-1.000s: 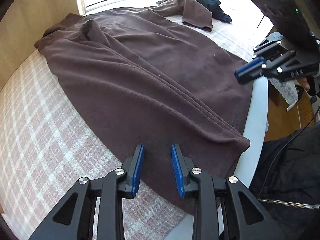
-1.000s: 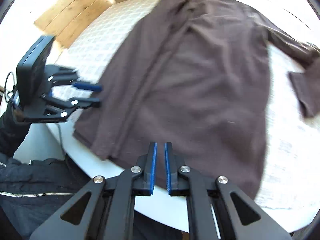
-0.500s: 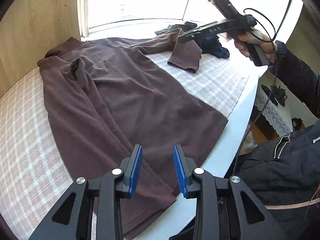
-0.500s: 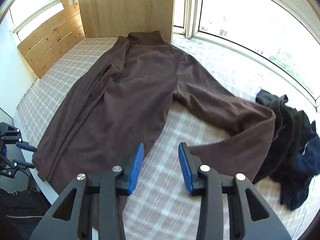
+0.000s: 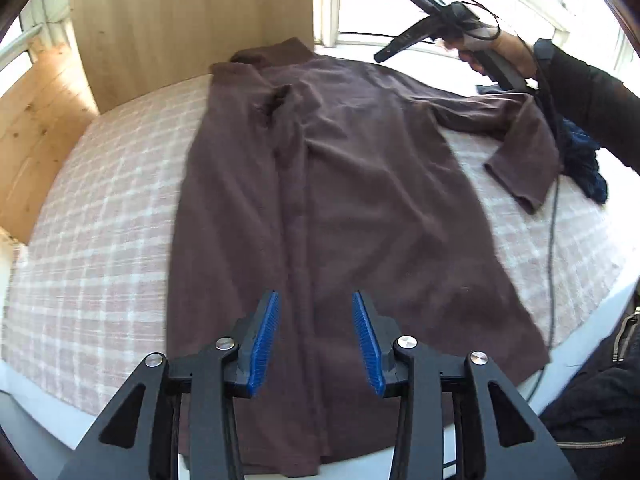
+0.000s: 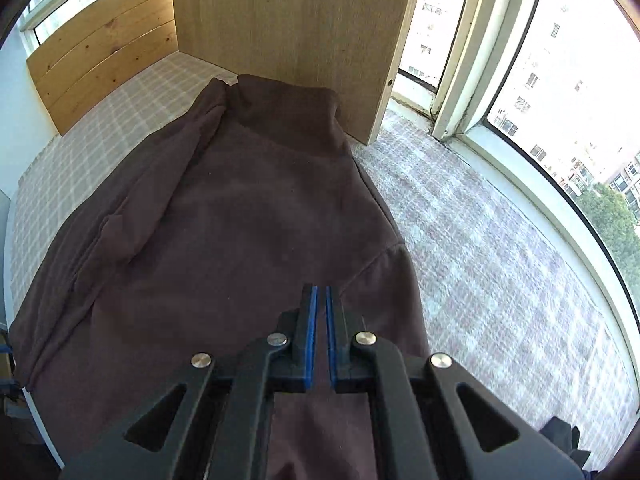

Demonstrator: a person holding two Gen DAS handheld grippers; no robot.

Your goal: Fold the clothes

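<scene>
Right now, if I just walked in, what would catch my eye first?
A big brown garment lies spread flat on a checked cloth, collar toward the wooden panel, one sleeve flung out beside a dark clothes pile. Above the garment hang two black grippers with blue pads: the left gripper open, the right gripper shut on nothing.

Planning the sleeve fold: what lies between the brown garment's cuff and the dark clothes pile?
Nothing: in the left wrist view the cuff lies right against the dark clothes pile.
</scene>
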